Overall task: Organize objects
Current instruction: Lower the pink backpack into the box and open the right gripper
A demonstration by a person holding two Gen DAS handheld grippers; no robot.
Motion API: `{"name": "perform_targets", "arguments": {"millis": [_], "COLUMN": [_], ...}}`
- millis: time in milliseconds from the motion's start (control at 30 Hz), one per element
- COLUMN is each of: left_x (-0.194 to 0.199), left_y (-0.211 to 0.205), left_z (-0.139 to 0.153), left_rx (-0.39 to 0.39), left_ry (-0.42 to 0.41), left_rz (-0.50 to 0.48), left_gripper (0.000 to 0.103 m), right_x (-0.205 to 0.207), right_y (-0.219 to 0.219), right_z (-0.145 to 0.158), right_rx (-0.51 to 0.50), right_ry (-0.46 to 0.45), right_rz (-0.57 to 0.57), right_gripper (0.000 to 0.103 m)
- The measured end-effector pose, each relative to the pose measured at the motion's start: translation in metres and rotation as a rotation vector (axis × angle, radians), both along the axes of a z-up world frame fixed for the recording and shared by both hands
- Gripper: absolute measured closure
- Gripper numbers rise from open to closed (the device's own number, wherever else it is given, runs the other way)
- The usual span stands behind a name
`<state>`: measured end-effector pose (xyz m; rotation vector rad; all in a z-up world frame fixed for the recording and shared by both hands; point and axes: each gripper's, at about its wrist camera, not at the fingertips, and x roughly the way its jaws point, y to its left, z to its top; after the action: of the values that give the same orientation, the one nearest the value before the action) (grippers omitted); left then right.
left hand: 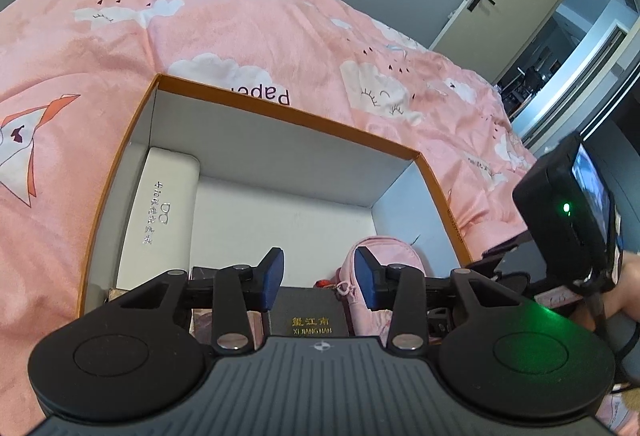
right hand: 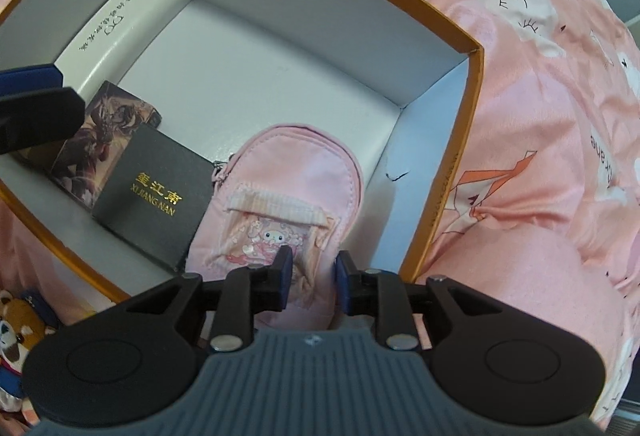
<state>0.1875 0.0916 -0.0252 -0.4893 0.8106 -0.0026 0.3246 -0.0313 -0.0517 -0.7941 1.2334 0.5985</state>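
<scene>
The right gripper (right hand: 311,268) points steeply down over the near end of the pink pouch (right hand: 280,196), which lies in the box (right hand: 460,196) beside the black case (right hand: 156,192). Its jaws stand a little apart around a fold of the fabric; whether the pads press it I cannot tell. If the fabric catches on lifting, the pouch may shift. The left gripper (left hand: 320,278) hovers half open and empty above the black case.

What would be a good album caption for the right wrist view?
Right gripper poised over a pink pouch in an orange-rimmed box, beside a black case.
</scene>
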Motion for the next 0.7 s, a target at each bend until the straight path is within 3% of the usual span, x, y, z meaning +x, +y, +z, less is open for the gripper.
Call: {"name": "perform_targets", "arguments": {"millis": [67,133,267,433,500,700], "left_x": [-0.001,-0.002,-0.002,-0.001,0.0,0.002], "left_y": [0.0,0.0,0.002,0.004,0.003,-0.002], "left_z": [-0.001,-0.001,-0.001,-0.003,-0.005,-0.009], "left_rx": [-0.001,-0.003,-0.004,-0.01,-0.01,-0.005], "left_ry": [0.007,0.008,0.012,0.019,0.025,0.033], "left_rz": [-0.007,-0.004,0.005,0.009,0.007,-0.008], "left_gripper": [0.057,0.057,0.057,0.057,0.057,0.057], "right_x": [0.001,0.0,-0.002,0.012,0.02,0.019], "right_y": [0.0,0.0,-0.001,-0.001,-0.004,-0.006], "right_z": [0.003,0.01,0.024,0.033,0.029,0.007], "right_rx": [0.0,0.013,0.048,0.188,0.237,0.245], "right_ry": [0.002,0.002,-0.022,-0.013,0.012,0.069], "right_rz": [0.01,0.011,0.05,0.055,0.008,-0.036], "right_gripper": [0.072,0.059,0.056,0.059,0.069,0.075]}}
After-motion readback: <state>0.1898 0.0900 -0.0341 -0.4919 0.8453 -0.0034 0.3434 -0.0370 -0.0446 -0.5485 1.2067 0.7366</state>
